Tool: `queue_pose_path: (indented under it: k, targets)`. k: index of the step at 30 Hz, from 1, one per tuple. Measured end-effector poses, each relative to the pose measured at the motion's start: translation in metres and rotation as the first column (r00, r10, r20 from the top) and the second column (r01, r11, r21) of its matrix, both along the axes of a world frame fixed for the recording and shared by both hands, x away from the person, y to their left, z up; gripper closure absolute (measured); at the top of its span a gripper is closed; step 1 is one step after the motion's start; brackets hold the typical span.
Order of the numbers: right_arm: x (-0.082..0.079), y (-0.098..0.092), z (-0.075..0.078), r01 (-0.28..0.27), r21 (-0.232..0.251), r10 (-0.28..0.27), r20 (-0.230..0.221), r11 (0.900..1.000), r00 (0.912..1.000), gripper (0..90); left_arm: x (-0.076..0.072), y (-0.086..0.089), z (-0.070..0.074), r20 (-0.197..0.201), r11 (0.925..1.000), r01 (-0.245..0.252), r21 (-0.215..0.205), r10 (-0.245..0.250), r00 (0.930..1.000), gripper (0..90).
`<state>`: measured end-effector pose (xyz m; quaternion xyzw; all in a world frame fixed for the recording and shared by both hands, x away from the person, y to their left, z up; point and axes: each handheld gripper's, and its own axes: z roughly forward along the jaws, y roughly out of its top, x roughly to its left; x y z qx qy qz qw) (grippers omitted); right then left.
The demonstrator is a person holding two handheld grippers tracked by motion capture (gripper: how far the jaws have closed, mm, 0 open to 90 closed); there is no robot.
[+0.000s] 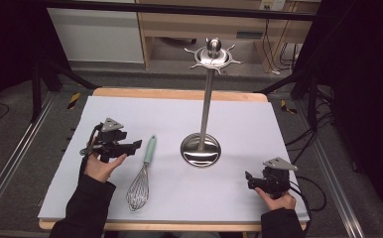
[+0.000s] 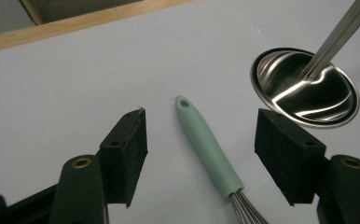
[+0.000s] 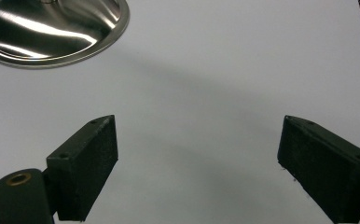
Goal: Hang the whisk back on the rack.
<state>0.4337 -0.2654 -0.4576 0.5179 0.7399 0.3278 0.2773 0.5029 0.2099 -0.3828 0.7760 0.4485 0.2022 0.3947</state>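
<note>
One whisk (image 2: 209, 151) between open left gripper (image 2: 199, 140) jaws, untouched.

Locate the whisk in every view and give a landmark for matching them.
High view: the whisk lies left of centre on the white mat, mint handle pointing away, beside the left gripper.
Left gripper view: its handle lies between the open jaws, untouched.
Right gripper view: not in it.
Shared landmark: the stand's round steel base.

High cam above table (image 1: 105, 106) facing fwd/down, both gripper cams low, close, sharing steel stand base (image 1: 200, 150).
</note>
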Motion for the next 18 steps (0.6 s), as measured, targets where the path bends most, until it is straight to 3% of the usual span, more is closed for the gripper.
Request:
queue_pose_path:
  k: [7,18]
  targets:
    - [0.000,0.000,0.001,0.008,0.016,-0.008,0.002,1.000,1.0000,12.6,0.008,-0.006,-0.005,-0.024,0.9999,0.003,0.015,-0.002,0.9997,33.9]
    - [0.001,0.005,0.001,-0.008,-0.014,0.008,-0.001,1.000,1.0000,12.6,0.019,-0.018,-0.011,-0.070,0.9983,0.006,0.058,-0.002,0.9975,34.5]
